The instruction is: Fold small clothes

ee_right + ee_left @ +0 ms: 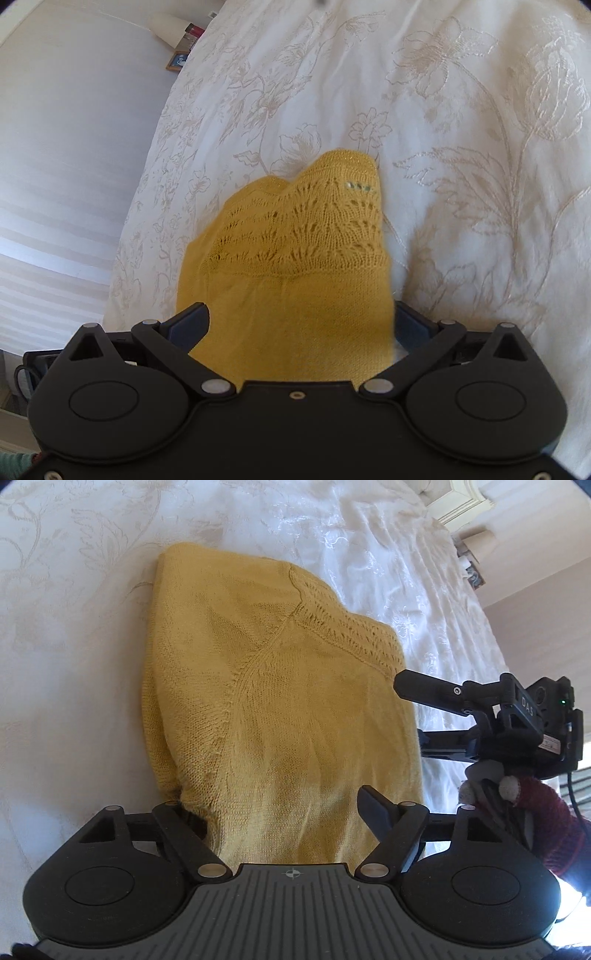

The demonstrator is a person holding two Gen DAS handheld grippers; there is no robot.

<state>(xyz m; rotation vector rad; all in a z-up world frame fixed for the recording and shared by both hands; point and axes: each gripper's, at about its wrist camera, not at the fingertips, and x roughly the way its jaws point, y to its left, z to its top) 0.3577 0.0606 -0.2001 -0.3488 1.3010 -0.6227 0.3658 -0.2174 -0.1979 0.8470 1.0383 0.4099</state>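
Observation:
A yellow knitted sweater point(273, 701) lies folded on the white embroidered bedspread point(74, 627). My left gripper point(275, 808) is open, its jaws spread wide at the near hem of the sweater, the left finger partly hidden under the cloth. My right gripper point(410, 709) shows in the left wrist view at the sweater's right edge, its two fingers apart. In the right wrist view the sweater point(295, 266), with its lace yoke on top, lies between the wide-spread fingers of the right gripper point(301, 321).
The bedspread point(461, 147) stretches all around the sweater. A wall and a lamp with small items point(177, 33) stand beyond the bed's left edge in the right wrist view. A gloved hand point(535, 812) holds the right gripper.

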